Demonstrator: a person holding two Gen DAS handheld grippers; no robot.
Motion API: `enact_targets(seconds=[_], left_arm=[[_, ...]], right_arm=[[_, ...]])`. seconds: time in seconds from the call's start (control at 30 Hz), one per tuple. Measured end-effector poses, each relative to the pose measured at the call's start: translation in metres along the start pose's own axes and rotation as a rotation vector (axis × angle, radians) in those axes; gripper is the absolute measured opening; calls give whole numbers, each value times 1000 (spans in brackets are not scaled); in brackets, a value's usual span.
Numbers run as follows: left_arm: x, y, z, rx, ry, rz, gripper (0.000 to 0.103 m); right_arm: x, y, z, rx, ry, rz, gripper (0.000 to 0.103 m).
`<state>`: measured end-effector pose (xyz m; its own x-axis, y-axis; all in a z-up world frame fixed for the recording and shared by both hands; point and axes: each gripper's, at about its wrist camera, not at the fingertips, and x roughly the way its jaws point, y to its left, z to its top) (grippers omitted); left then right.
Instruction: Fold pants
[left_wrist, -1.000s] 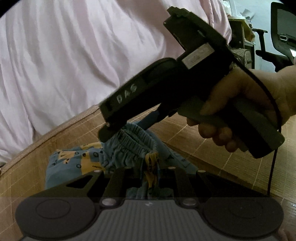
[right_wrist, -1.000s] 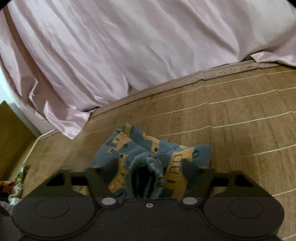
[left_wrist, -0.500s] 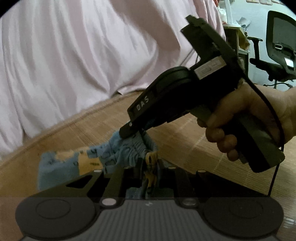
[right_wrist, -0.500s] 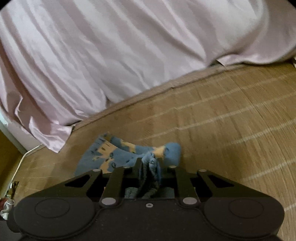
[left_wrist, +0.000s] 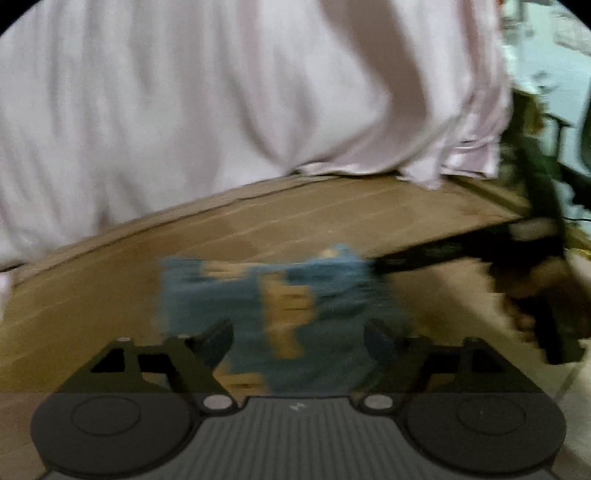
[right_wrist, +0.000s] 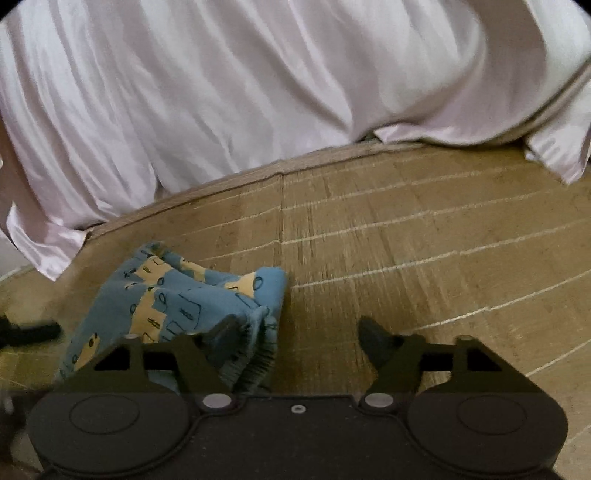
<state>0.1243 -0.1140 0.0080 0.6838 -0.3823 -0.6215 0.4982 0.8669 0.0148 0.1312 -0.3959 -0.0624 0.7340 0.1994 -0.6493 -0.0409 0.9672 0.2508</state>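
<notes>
Because the pants (right_wrist: 177, 295) are thin, limp printed cotton, they look light and will sag and bunch wherever they are not held, so the gathered elastic waistband is probably the firmest place to pinch. They lie crumpled on the woven mat (right_wrist: 424, 240), below the pale sheet (right_wrist: 258, 92). The left gripper (left_wrist: 298, 338) and right gripper (right_wrist: 300, 338) both have their fingers spread, gripping nothing

1. One small pair of pants (right_wrist: 173, 295) is seen, made of blue cloth printed with yellow patches and dark outlined shapes.
2. The pants are bunched into a loose, crumpled heap rather than laid flat, with several layers lapped over one another.
3. A ribbed, gathered edge is shown at the near right side of the heap.
4. In the left wrist view the pants (left_wrist: 280, 295) are blurred, so finer detail cannot be told.
</notes>
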Motion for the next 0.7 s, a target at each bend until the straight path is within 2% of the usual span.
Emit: enact_targets(seconds=[0.03, 0.1, 0.2, 0.3, 0.4, 0.47, 0.57, 0.63, 0.7], left_arm=[[0, 8, 3, 1, 13, 38, 92], [1, 27, 3, 5, 39, 119, 92], [13, 46, -5, -27, 80, 178, 93], [30, 49, -28, -18, 143, 233, 92], [25, 46, -35, 8, 122, 241, 92], [20, 42, -35, 53, 125, 250, 95], [18, 41, -34, 41, 139, 248, 95], [11, 43, -31, 48, 139, 254, 95], [11, 47, -25, 99, 102, 280, 95]], right_arm=[[-3, 8, 0, -21, -12, -1, 83], [-8, 26, -1, -71, -30, 10, 89], [-7, 57, -10, -201, -16, 11, 93], [-2, 75, -29, -361, 7, -77, 93], [-4, 74, -53, -474, 5, -152, 97], [-12, 65, -64, -451, -38, -160, 102], [-22, 62, -69, -412, -75, -154, 102], [-32, 65, -67, -427, -122, -146, 102], [-37, 69, -57, -438, -170, -157, 102]])
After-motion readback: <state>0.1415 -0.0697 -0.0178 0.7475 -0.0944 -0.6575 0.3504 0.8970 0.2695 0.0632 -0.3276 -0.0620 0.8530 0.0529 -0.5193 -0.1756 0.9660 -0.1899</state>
